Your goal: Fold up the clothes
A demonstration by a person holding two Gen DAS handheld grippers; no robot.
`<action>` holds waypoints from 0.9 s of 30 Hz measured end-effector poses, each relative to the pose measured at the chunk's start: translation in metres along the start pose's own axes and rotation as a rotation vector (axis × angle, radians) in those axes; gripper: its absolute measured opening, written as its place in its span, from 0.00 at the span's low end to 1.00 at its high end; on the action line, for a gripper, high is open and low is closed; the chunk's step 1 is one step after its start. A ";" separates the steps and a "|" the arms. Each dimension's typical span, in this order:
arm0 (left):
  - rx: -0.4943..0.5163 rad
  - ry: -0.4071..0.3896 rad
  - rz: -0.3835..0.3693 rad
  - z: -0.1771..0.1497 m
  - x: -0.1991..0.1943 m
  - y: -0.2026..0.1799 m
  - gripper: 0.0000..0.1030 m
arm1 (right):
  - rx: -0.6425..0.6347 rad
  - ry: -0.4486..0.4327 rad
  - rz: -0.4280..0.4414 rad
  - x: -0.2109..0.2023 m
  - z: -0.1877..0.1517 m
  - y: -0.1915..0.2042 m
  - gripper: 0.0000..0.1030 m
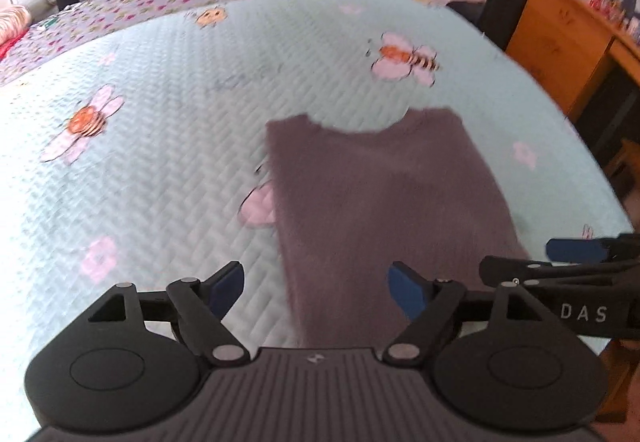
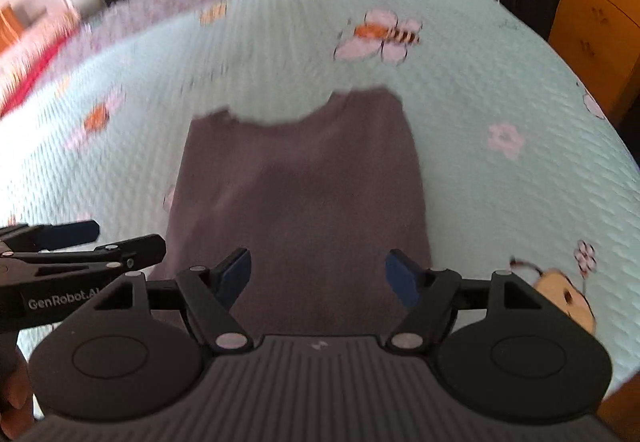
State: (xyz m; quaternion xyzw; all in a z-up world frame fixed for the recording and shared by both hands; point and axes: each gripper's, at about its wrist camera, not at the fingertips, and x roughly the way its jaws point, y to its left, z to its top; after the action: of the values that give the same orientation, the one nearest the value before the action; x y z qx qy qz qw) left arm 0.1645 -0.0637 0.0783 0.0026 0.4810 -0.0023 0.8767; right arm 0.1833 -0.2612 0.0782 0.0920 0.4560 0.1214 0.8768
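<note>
A dark grey-brown knitted top [image 2: 296, 202] lies flat, narrow, neckline away, on the mint quilted bee-print bedspread [image 1: 160, 146]; left gripper [image 1: 316, 288] and right gripper [image 2: 318, 276] hover spread wide and empty over its near hem, likely poised to pinch there.

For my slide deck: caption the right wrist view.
Right gripper, jaws open, above a dark garment lying flat on a bee-print bedspread.

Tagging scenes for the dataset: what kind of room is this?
Most likely a home bedroom. The dark garment lies on a bed with a quilted bee-print bedspread, a wooden dresser stands beside it, and both grippers hang open.
</note>
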 end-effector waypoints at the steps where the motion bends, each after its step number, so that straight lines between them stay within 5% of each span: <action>1: 0.016 0.022 0.029 -0.002 -0.003 -0.002 0.84 | -0.009 0.016 -0.014 -0.003 -0.001 0.004 0.72; 7: 0.056 0.102 0.128 -0.012 -0.018 -0.009 0.85 | -0.065 0.111 -0.098 -0.024 -0.008 0.031 0.72; 12: -0.012 0.131 0.073 -0.017 -0.025 -0.005 0.84 | -0.112 0.190 -0.168 -0.041 -0.014 0.053 0.73; 27: 0.023 0.152 0.163 -0.017 -0.019 -0.017 0.82 | -0.110 0.191 -0.161 -0.039 -0.017 0.044 0.73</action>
State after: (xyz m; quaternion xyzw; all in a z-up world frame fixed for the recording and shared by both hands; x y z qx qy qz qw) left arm 0.1400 -0.0808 0.0851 0.0522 0.5443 0.0638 0.8348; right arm 0.1418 -0.2302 0.1104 -0.0051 0.5360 0.0839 0.8400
